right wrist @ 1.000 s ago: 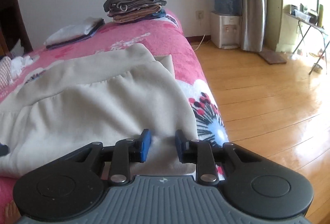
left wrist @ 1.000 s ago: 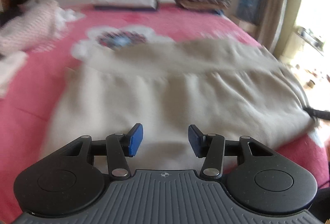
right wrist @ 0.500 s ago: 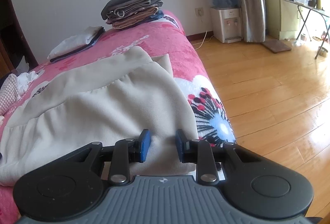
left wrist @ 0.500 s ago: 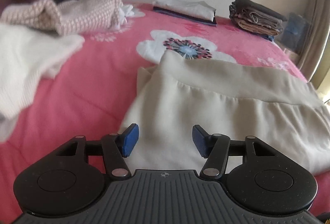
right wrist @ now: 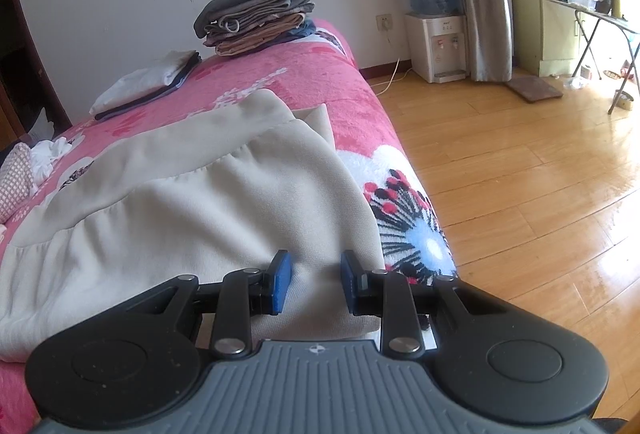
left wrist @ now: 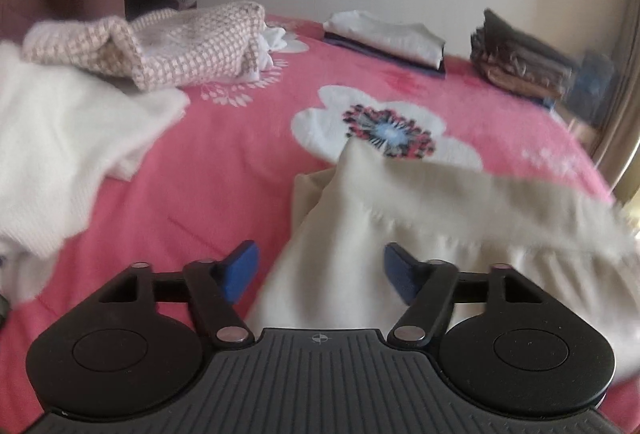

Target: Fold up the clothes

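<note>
A beige garment (left wrist: 440, 210) lies spread on the pink flowered bed (left wrist: 224, 162), its left corner rumpled. My left gripper (left wrist: 322, 270) hovers over that left corner. Its jaws are opening wide, and the cloth's edge lies between and under the blue pads without being pressed. In the right wrist view the same beige garment (right wrist: 200, 202) reaches the bed's right edge (right wrist: 352, 102). My right gripper (right wrist: 314, 282) sits low over its near right corner, with a narrow gap between the pads and flat cloth showing in it.
A white garment (left wrist: 60, 138) and a pink checked knit (left wrist: 180, 42) lie at the left. Folded stacks (left wrist: 384, 38) (right wrist: 256, 18) stand by the far wall. To the right the bed drops to a wooden floor (right wrist: 520, 174), where a water dispenser (right wrist: 436, 46) stands.
The left gripper has swung left along the garment to its left corner, and its jaws have spread wider. The right gripper has stayed over the right corner.
</note>
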A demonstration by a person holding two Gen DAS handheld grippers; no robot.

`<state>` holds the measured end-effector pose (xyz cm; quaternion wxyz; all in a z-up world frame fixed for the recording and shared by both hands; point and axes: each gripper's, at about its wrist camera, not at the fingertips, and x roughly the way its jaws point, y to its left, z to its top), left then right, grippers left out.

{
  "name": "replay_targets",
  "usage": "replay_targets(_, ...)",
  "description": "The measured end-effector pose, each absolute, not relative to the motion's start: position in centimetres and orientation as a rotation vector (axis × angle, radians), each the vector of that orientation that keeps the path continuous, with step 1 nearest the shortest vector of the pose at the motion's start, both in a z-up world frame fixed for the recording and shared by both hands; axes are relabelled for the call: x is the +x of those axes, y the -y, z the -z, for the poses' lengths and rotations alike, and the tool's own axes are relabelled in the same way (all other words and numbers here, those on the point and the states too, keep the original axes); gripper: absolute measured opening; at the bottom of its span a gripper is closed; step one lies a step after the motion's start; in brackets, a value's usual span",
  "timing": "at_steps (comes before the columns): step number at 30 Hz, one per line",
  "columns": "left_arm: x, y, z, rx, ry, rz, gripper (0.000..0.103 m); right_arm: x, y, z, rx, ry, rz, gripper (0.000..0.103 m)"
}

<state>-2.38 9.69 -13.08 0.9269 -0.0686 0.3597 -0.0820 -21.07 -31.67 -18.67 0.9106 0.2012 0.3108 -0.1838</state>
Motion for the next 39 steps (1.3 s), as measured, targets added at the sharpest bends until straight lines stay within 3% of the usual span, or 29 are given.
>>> replay_targets(3, -1.9, -9.4, 12.6, -0.203, -0.752, 0.201, 0.094, -21.1, 31.7, 18.6, 0.413, -0.641, 0.38, 0.029)
replay_targets(12, -3.4, -7.0, 11.3, -0.112, -0.715, 0.219, 0.102, -21.1, 31.7, 18.6, 0.414, -0.641, 0.383, 0.029)
replay_targets(39, -4.1, -4.7, 11.4, 0.063, -0.736, 0.091, 0.102, -21.3, 31.7, 18.8, 0.436, -0.631, 0.383, 0.031)
